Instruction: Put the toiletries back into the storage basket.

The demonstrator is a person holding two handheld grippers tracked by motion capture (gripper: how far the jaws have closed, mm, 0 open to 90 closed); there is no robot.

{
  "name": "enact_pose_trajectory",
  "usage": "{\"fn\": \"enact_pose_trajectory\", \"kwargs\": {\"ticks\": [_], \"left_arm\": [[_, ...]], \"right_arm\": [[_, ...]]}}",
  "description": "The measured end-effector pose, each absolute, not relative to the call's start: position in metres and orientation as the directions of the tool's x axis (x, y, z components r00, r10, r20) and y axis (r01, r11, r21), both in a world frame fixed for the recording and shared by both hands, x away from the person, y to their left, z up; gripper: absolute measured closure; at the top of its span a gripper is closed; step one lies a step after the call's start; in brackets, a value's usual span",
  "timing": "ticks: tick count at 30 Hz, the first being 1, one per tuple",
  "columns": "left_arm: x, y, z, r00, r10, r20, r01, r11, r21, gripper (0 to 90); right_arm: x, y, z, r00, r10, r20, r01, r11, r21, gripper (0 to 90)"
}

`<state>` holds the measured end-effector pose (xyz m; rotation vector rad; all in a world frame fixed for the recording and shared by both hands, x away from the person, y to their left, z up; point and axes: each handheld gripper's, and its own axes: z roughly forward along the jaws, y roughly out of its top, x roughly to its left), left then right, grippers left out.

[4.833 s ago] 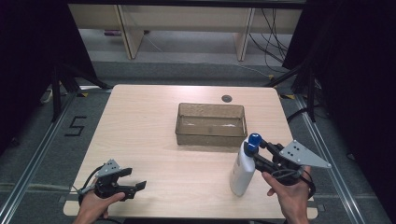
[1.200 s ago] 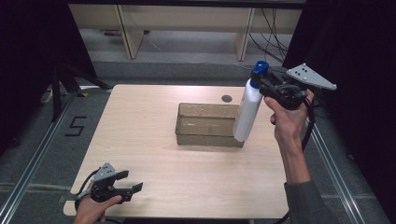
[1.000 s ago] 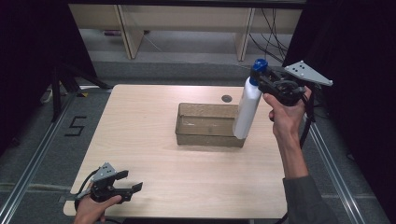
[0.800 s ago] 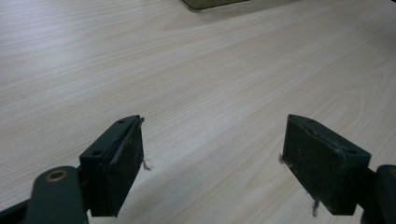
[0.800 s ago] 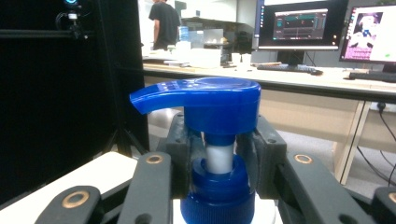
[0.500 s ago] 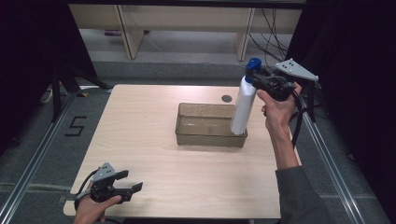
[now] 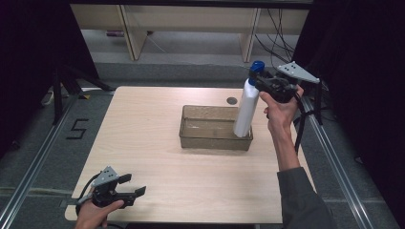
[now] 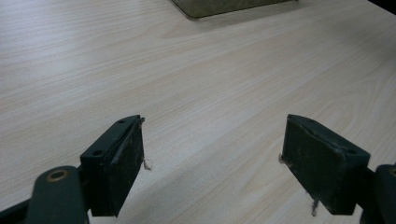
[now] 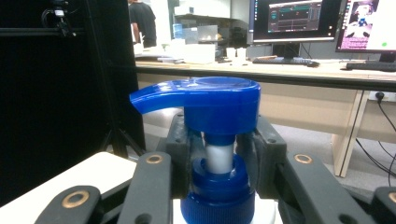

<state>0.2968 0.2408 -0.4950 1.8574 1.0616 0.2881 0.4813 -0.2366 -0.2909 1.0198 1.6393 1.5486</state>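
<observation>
Right gripper (image 7: 264, 85) holds pump bottle (image 7: 244, 110) seemingly above bin (image 7: 215, 141) right edge.

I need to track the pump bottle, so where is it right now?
In the high view the white pump bottle hangs at the table's far right, gripped at its blue neck by the right gripper, its base over the right end of the clear bin.
</observation>
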Motion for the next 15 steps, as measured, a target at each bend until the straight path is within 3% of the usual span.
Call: {"fn": "enact_pose_trajectory", "kwargs": {"ticks": [15], "left_arm": [[0.2967, 0.2411, -0.4943, 0.599, 0.766, -0.232, 0.545, -0.179, 0.819, 20.3]], "right_arm": [[0.4858, -0.2356, -0.3005, -0.481, 0.874, 0.068, 0.126, -0.008, 0.992, 66.1]]}}
